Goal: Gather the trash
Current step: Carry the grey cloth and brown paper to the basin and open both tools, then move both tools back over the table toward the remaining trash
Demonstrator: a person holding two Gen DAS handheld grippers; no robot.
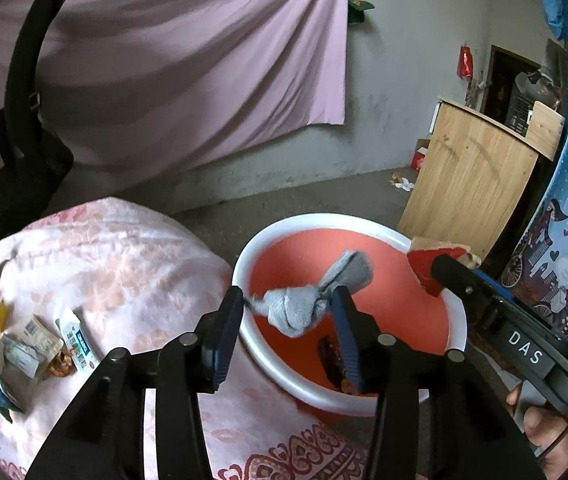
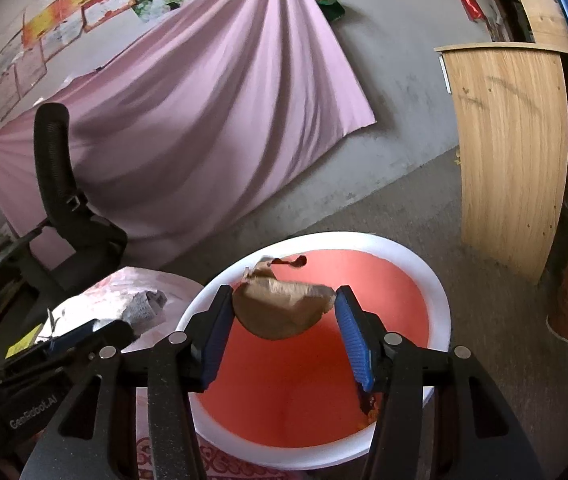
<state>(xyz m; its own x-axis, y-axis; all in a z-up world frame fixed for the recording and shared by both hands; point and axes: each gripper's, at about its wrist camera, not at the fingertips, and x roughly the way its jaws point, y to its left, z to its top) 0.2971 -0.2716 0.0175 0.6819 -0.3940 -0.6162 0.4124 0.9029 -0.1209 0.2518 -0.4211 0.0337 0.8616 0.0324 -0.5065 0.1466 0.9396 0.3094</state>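
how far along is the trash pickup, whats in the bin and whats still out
Done: at least one dark wrapper lies in the red bin. In hand: a knotted grey rag sits between the left gripper's fingers over the bin, with a gap on one side; the right gripper has a brown paper wad over it. Left: several packets on the table.

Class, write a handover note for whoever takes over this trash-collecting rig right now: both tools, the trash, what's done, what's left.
Left tool: open over the bin, grey knotted cloth loose between its jaws.
Right tool: apparently shut on a brown wrapper, also over the bin.
Done: one dark wrapper lies in the bin.
Left: drop both pieces, then collect the packets on the table.
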